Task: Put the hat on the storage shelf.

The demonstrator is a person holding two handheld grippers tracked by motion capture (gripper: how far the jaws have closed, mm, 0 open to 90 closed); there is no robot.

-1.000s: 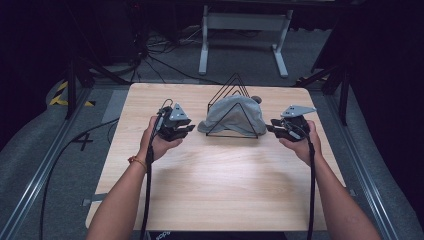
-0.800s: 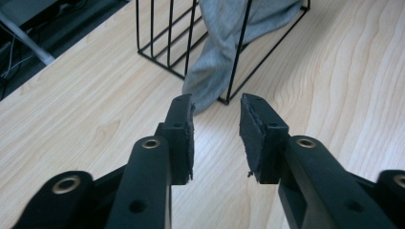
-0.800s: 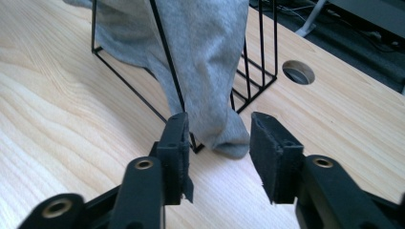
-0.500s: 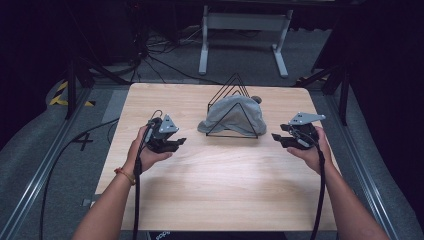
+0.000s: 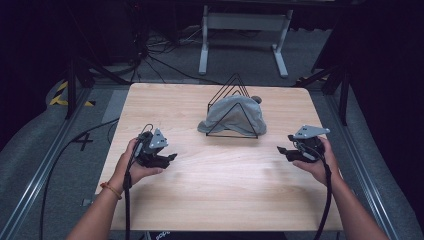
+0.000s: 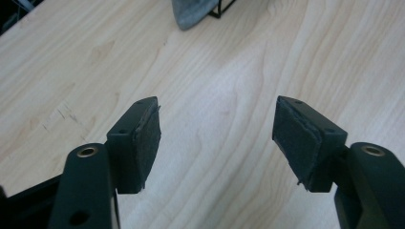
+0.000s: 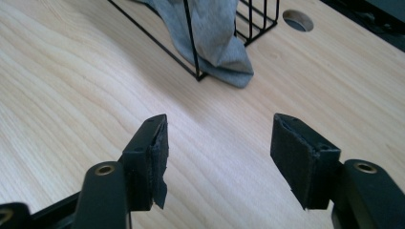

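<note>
A grey cloth (image 5: 235, 115) lies draped over a black wire triangular rack (image 5: 231, 95) at the far middle of the wooden table (image 5: 220, 200). My left gripper (image 5: 167, 157) hovers low over the table's left side, well short of the rack, jaws wide apart and empty (image 6: 217, 138). My right gripper (image 5: 284, 151) is held at the right side, also open with nothing between its pads (image 7: 219, 148). A corner of the cloth (image 6: 191, 14) shows at the top of the left gripper view. The cloth's end (image 7: 224, 57) hangs through the rack's wires (image 7: 191, 38) in the right gripper view.
A round cable hole (image 7: 297, 20) sits in the tabletop behind the rack. Metal rails (image 5: 35, 180) run along both sides of the table, cables trail on the grey floor, and a white stand (image 5: 240, 30) is beyond the far edge.
Both hands have drawn back from the rack toward the near side of the table and moved outward. The cloth stays on the rack.
</note>
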